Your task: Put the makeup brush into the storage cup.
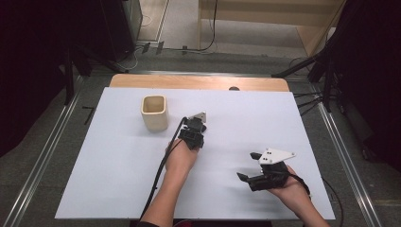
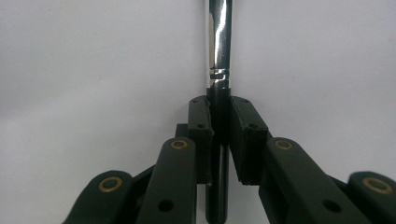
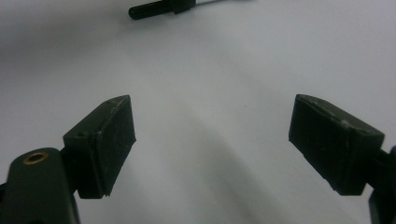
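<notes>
On the white worktop (image 1: 118,179) stands a beige cup (image 1: 154,112), near the left gripper (image 2: 219,135), whose fingers clamp a black-and-chrome pen (image 2: 218,46). The right gripper (image 3: 210,144) waits, fingers apart. Likely next: carry the pen over and drop it upright into the cup.

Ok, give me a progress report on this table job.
Done: the left gripper has closed its fingers on a slim black-handled tool with a silver ferrule. In hand: holding it near the beige cup. Left: probably putting it in the cup; the right gripper waits open, empty.

cup (image 1: 154,112) on table (image 1: 108,156), left claw (image 1: 197,124) just right, right claw (image 1: 249,166) nearer
</notes>
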`<state>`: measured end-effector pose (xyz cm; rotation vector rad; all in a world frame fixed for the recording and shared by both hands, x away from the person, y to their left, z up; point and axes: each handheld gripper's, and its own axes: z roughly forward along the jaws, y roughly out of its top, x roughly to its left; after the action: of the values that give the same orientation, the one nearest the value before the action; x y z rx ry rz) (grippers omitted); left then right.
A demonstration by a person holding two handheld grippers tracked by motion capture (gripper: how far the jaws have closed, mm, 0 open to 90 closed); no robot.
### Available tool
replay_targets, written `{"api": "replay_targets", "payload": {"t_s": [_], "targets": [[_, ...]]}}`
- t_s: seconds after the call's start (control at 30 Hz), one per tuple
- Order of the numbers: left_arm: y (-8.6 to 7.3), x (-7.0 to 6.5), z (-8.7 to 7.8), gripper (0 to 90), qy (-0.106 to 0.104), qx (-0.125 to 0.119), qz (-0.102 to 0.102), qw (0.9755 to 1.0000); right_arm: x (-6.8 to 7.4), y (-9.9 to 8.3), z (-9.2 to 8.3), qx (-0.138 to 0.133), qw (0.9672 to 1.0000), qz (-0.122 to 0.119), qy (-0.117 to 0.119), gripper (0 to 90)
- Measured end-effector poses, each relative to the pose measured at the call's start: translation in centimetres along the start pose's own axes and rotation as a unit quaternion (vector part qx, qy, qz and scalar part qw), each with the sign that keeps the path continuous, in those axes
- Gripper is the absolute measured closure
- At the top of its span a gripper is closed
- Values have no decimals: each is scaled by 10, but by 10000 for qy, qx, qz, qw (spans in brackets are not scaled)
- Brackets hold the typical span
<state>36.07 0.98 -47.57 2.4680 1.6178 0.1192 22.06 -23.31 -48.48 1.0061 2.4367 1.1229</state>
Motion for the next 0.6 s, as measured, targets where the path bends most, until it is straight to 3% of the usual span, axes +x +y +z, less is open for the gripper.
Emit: {"api": "replay_targets", "payload": {"t_s": [0.07, 0.23, 0.27, 0.33, 0.37, 0.47, 0.5, 0.6], "targets": [[-2, 9, -1, 801, -331, -113, -84, 9994, 0, 0, 0, -10, 10000, 8, 18, 159], [-3, 20, -9, 802, -476, -300, -56, 9984, -2, 0, -1, -36, 10000, 53, 16, 159], [-4, 23, -14, 802, -647, -366, -64, 9972, -2, 0, -1, -19, 10000, 60, 13, 159], [-5, 25, -17, 802, -670, -422, -31, 9969, -2, 0, -1, -14, 10000, 66, 15, 159], [-5, 29, -22, 802, -815, -460, -23, 9956, -2, 0, -1, -17, 10000, 71, 17, 159], [-7, 32, -26, 802, -867, -523, 48, 9948, -2, -1, -1, -28, 10000, 83, 23, 159], [-8, 34, -29, 802, -774, -626, 152, 9949, -2, 0, -1, -22, 10000, 88, 26, 159], [-9, 39, -30, 801, -821, -654, 136, 9944, -3, 0, -1, -40, 10000, 89, 6, 159]]}}
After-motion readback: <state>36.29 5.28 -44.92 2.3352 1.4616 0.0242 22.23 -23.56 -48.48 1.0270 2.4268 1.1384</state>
